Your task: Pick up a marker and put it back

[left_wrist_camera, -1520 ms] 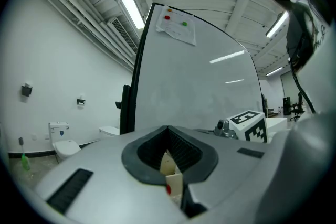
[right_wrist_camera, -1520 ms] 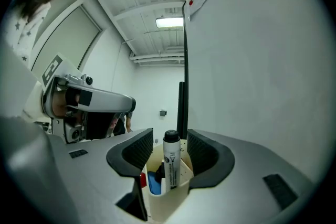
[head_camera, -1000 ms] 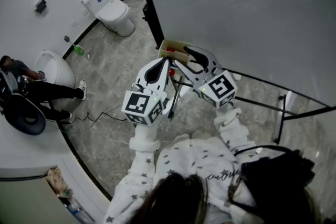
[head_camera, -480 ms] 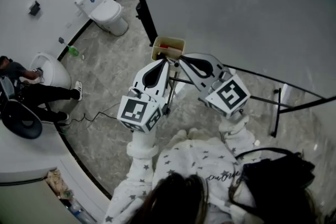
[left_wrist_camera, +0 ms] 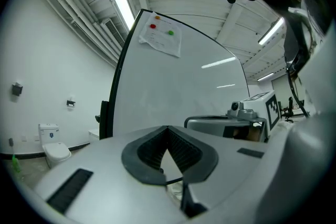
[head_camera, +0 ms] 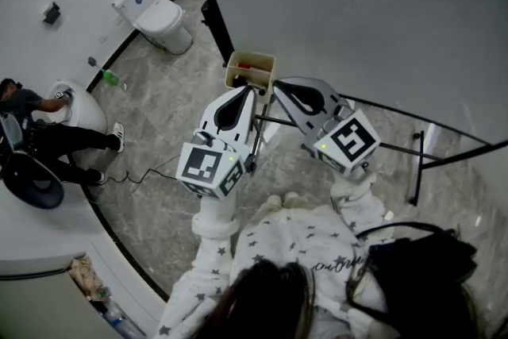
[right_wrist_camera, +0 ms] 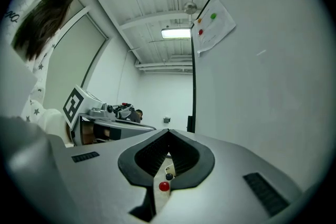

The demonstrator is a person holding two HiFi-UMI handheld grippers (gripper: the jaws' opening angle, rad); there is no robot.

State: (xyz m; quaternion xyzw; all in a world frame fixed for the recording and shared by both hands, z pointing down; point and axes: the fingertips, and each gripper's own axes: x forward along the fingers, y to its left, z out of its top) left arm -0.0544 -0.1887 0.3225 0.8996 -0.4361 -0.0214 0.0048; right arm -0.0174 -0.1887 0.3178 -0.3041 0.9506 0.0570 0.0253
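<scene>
Holding the right gripper level, jaws pressed together tip to tip and pinching nothing. Holding the left gripper the same way, jaws also pressed together on nothing, just beside the right one's tips.

Seeing the marker, red-capped, below the right jaws' tips through the slot under them, apart from the pads. Seeing a black cap just beside it; not telling whether touching. Finding both sitting in the box, just ahead of and under both pairs of tips, at the edge of the board beyond.

Judging the risks from here:
- Coming away with air, since the right jaws are meeting above the marker rather than around it.
- Pushing down while shut, and so jabbing the marker deeper or tipping the box off its perch.
- Reopening too wide, and so scooping up the black cap's pen along with the red one.
- Crowding the left tips so near the right ones, and so knocking the two together or blocking the way down into the box.
</scene>
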